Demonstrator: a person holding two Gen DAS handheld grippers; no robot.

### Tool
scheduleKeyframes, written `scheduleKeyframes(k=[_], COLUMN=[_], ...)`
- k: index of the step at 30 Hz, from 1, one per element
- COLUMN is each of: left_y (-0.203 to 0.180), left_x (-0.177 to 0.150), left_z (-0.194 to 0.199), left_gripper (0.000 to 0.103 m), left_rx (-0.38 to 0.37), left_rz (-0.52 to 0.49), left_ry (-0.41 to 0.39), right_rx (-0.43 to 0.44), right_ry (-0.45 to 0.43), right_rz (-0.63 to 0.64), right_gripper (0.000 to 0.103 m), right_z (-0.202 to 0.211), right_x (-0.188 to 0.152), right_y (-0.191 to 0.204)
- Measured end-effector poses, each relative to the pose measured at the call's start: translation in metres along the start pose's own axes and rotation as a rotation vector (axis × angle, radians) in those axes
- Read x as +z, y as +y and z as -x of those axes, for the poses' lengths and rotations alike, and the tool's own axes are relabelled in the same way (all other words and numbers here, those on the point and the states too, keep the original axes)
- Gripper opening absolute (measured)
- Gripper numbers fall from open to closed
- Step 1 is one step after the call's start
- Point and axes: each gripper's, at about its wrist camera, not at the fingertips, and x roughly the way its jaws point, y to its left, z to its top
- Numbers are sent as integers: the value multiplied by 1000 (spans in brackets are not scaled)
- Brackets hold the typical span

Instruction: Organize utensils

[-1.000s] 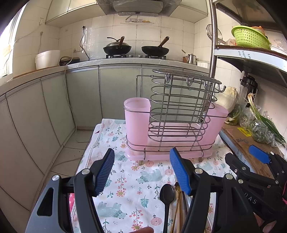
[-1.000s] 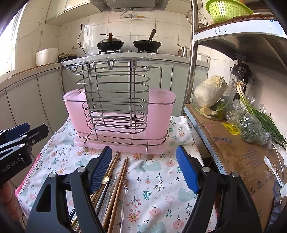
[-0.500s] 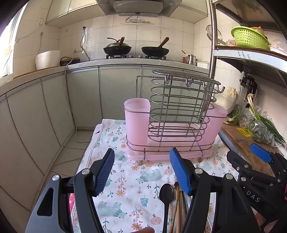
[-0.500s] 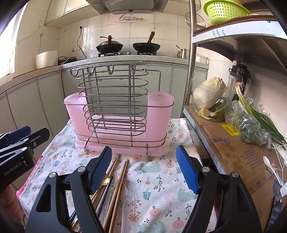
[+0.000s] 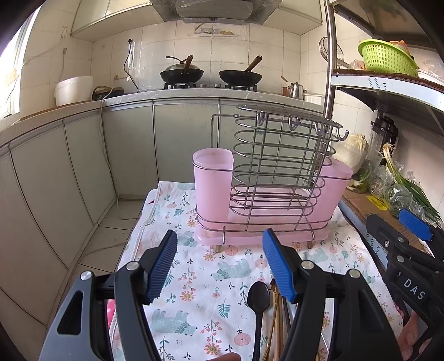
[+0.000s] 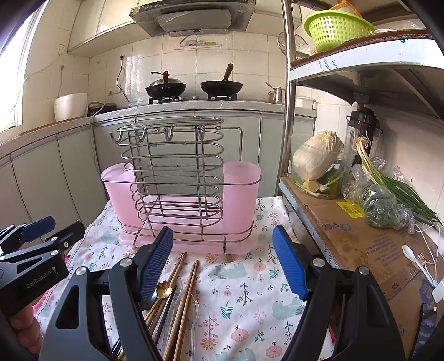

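Observation:
A wire utensil rack [image 5: 277, 177] [image 6: 177, 183] with pink plastic cups [image 5: 212, 183] [image 6: 241, 191] at each end stands on a floral cloth [image 5: 199, 291] [image 6: 249, 300]. Nearer to me lie a black spoon [image 5: 258, 302], wooden chopsticks [image 6: 183, 300], a gold flower-ended spoon [image 6: 163, 287] and a clear plastic utensil [image 6: 195, 308]. My left gripper [image 5: 219, 263] is open and empty above the cloth, left of the utensils. My right gripper [image 6: 222, 261] is open and empty above the chopsticks. Each gripper shows at the edge of the other view.
A cardboard-covered shelf [image 6: 360, 241] at the right holds a cabbage in a clear tub [image 6: 319, 161], bagged greens [image 6: 385, 202] and a white spoon [image 6: 410, 255]. A green basket [image 6: 338, 25] sits on the upper shelf. Counter with woks [image 5: 211, 75] stands behind.
The right gripper has lifted or tilted slightly, so the rack sits lower in its view. The left gripper has hardly moved. Both stay open.

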Motion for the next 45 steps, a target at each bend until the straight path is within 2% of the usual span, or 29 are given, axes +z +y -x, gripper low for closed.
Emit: scheduleKeyframes(k=[8,22,29,35,41,45], left_y=[3,16,17,13,7,2], left_x=[-3,-14,-20,-33,-46,-56], left_z=[-3,-24,-33,-43,-62,-77], left_gripper=[64,64,61,51,38,24], left_rx=[-3,-10,-32,-89,-206,-269], left_rz=[6,32,14,-30,-42,-48], left_ry=[9,97,151,240,395,499], right_rx=[-2,-10,-2,22,65,110], right_ry=[4,72,135,201,268,311], right_rz=[5,-47,-78,-76,-67,-77], right_gripper=[74,74,74,74,74,73], right_z=[0,-12,-22,-30,-37,-43], right_x=[-1,-11,-20,-30,-39,-44], right_y=[1,-17,-27,-29,-25,-25])
